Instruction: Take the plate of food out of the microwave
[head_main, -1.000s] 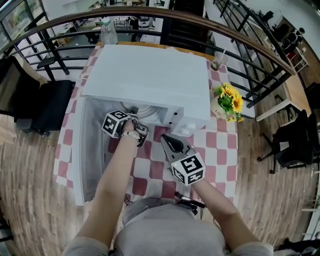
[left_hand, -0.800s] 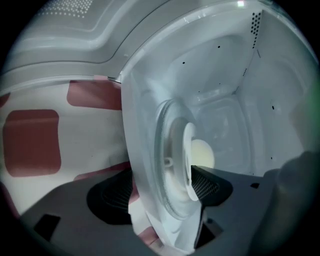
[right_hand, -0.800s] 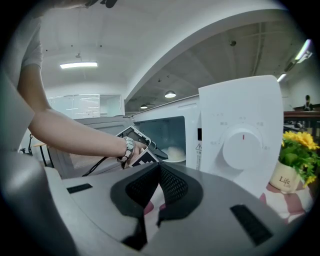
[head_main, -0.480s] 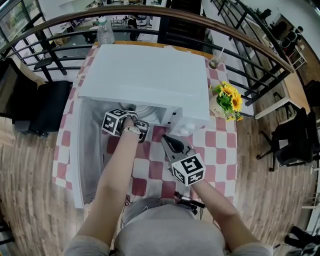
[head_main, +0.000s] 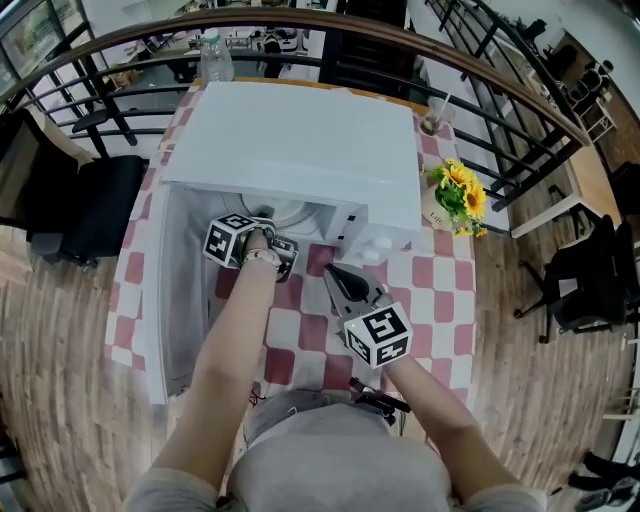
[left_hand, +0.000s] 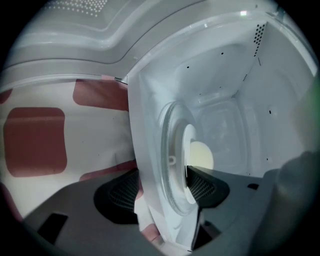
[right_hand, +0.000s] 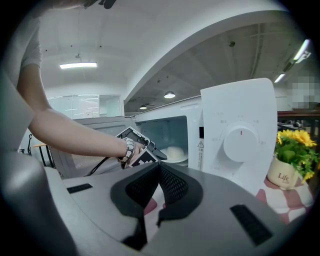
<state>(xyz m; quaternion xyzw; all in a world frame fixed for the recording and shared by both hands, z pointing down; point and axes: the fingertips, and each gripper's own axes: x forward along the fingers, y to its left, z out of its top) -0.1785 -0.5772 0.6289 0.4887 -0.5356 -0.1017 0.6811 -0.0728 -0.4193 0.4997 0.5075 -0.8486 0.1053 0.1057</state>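
Note:
The white microwave (head_main: 290, 140) stands on the checkered table with its door (head_main: 180, 300) swung open to the left. Inside, a white plate (left_hand: 190, 146) with a pale bun (left_hand: 202, 155) rests on the glass turntable (left_hand: 170, 150). My left gripper (left_hand: 162, 189) reaches into the opening, rolled on its side. Its jaws have just been closing and straddle the plate's rim and the turntable's edge, with the pads still apart from them. My right gripper (right_hand: 159, 175) hovers in front of the dial (right_hand: 241, 141), shut and empty. From there the plate (right_hand: 175, 153) and the left gripper (right_hand: 150, 150) show.
A pot of yellow flowers (head_main: 455, 205) stands right of the microwave, with a drink cup (head_main: 436, 122) behind it and a water bottle (head_main: 214, 62) at the back left. A black chair (head_main: 95, 205) stands left of the table; railings run behind.

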